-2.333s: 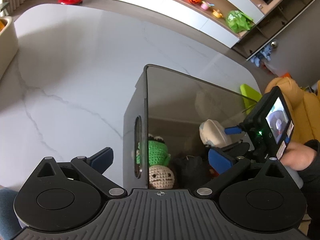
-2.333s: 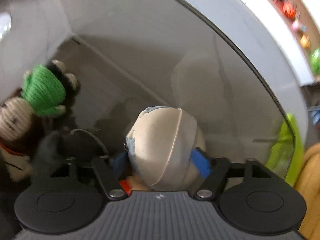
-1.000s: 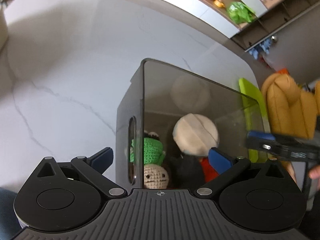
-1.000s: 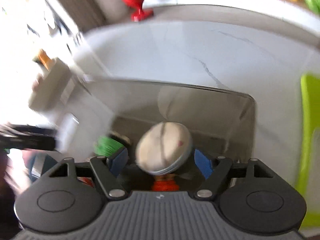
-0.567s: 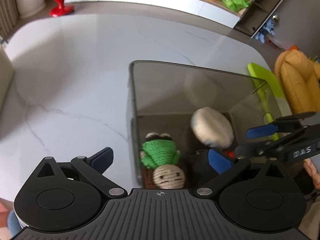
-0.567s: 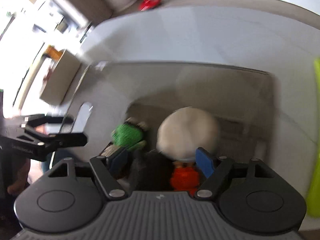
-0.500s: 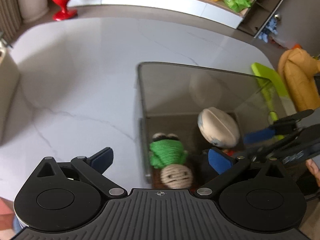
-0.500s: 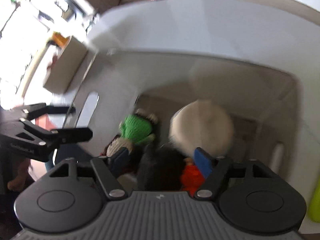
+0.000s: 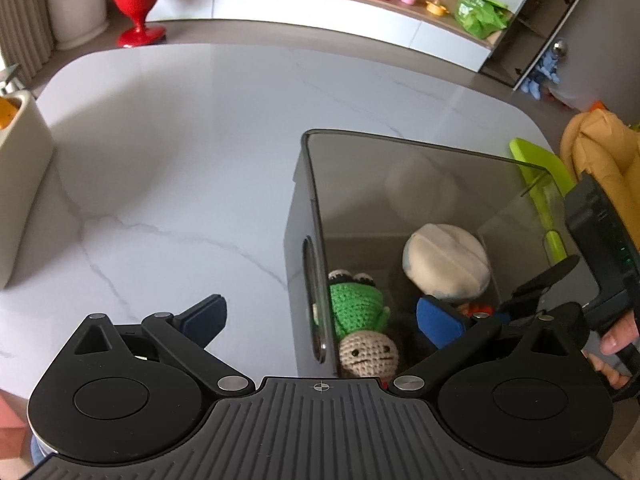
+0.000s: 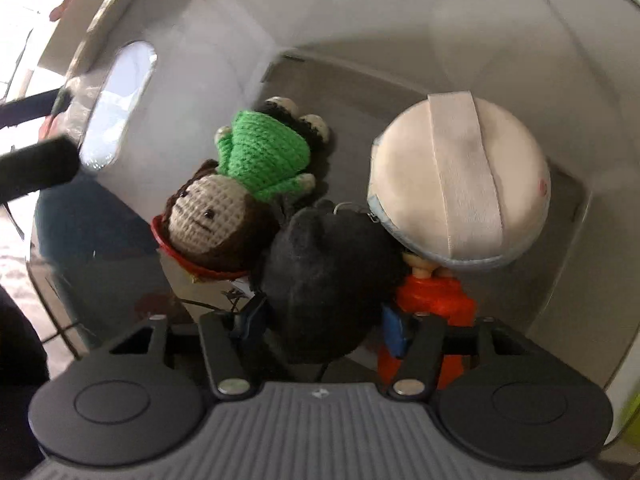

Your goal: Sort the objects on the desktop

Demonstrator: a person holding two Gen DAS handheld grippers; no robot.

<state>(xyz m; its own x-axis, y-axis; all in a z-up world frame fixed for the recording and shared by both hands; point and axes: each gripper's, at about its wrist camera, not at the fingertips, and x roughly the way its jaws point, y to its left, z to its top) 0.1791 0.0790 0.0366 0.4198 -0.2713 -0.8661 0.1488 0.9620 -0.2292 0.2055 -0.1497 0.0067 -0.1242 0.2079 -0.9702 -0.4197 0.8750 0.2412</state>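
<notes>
A grey see-through bin [image 9: 420, 146] stands on the white marble table [image 9: 180, 140]. Inside lie a crochet doll in green [image 9: 358, 320] [image 10: 240, 184], a round cream pouch [image 9: 446, 264] [image 10: 460, 184], a black plush [image 10: 324, 276] and an orange figure [image 10: 436, 300] under the pouch. My left gripper [image 9: 320, 320] is open and straddles the bin's left wall, holding nothing. My right gripper [image 10: 322, 326] is low inside the bin, its jaws apart on either side of the black plush. Whether they press it is unclear. Its black housing [image 9: 600, 236] shows at the bin's right side.
A cream container [image 9: 20, 184] stands at the table's left edge. A lime-green chair [image 9: 540, 176] and a yellow cushion [image 9: 600, 152] are beyond the bin on the right. A red vase [image 9: 138, 4] and a toy shelf are behind. A hand [image 9: 616, 336] holds the right gripper.
The right gripper let go of the cream pouch, which now lies in the bin, pulled out, then dropped back in over the black plush. The left gripper stayed open at the bin's left wall.
</notes>
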